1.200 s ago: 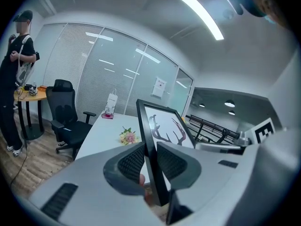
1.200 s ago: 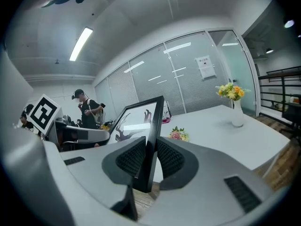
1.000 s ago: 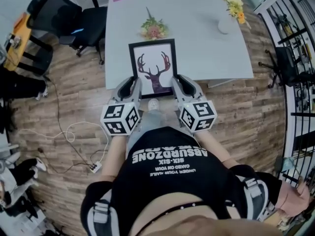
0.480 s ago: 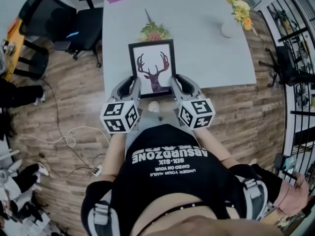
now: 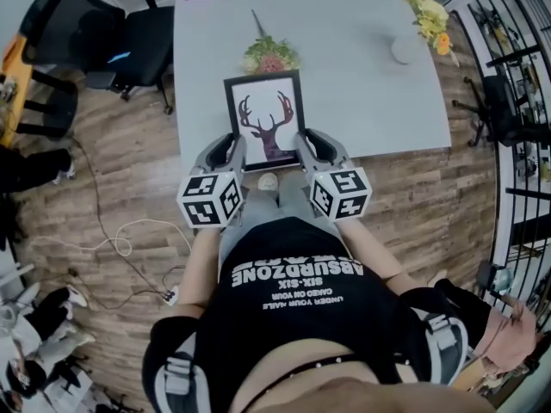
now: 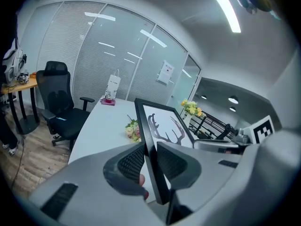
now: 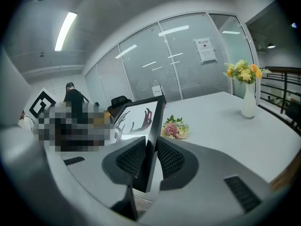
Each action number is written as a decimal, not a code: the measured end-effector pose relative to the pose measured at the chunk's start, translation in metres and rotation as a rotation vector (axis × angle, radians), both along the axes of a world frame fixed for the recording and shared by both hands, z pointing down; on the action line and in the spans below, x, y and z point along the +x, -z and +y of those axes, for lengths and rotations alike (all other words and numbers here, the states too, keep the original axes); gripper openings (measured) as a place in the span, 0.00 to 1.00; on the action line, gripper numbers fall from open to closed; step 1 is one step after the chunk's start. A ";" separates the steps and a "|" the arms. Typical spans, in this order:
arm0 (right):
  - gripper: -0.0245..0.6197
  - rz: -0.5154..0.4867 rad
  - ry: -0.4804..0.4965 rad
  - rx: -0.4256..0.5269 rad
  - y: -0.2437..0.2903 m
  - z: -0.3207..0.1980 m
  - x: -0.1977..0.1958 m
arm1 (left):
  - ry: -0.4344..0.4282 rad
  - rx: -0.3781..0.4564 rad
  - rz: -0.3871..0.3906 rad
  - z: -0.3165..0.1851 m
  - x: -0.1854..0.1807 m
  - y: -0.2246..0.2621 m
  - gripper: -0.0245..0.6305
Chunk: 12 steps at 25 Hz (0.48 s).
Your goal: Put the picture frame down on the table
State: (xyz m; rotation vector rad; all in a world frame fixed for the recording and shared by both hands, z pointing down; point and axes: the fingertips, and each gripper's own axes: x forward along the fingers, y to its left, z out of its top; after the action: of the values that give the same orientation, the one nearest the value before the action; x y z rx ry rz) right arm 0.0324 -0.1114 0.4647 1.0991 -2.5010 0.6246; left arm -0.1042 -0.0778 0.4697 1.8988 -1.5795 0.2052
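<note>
Holding the picture frame (image 5: 265,120) over the worktop's (image 5: 370,93) near edge, my left gripper (image 5: 232,151) and right gripper (image 5: 303,144) clamp their jaws on its sides. Flowers (image 5: 269,57) lie just beyond; open room rightward

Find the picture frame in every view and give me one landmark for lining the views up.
Head view: the picture frame sits at centre, over the near edge of the table.
Left gripper view: at centre, the frame stands edge-on, clamped by the left gripper.
Right gripper view: just left of centre, the frame is clamped by the right gripper.
Shared landmark: the pink flower bunch lying on the table beyond the frame.
</note>
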 end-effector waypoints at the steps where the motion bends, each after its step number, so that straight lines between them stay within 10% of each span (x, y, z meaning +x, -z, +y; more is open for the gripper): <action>1: 0.18 0.004 0.001 -0.004 -0.003 -0.002 -0.001 | -0.001 -0.006 0.003 -0.002 -0.001 -0.003 0.18; 12: 0.18 0.049 -0.002 -0.051 -0.032 -0.019 -0.010 | -0.025 -0.079 0.018 -0.021 -0.009 -0.035 0.18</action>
State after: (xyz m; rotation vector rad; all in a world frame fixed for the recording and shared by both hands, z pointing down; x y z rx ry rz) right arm 0.0224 -0.1303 0.4965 1.0858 -2.4289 0.6502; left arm -0.1131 -0.0984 0.5046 1.8553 -1.5145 0.2573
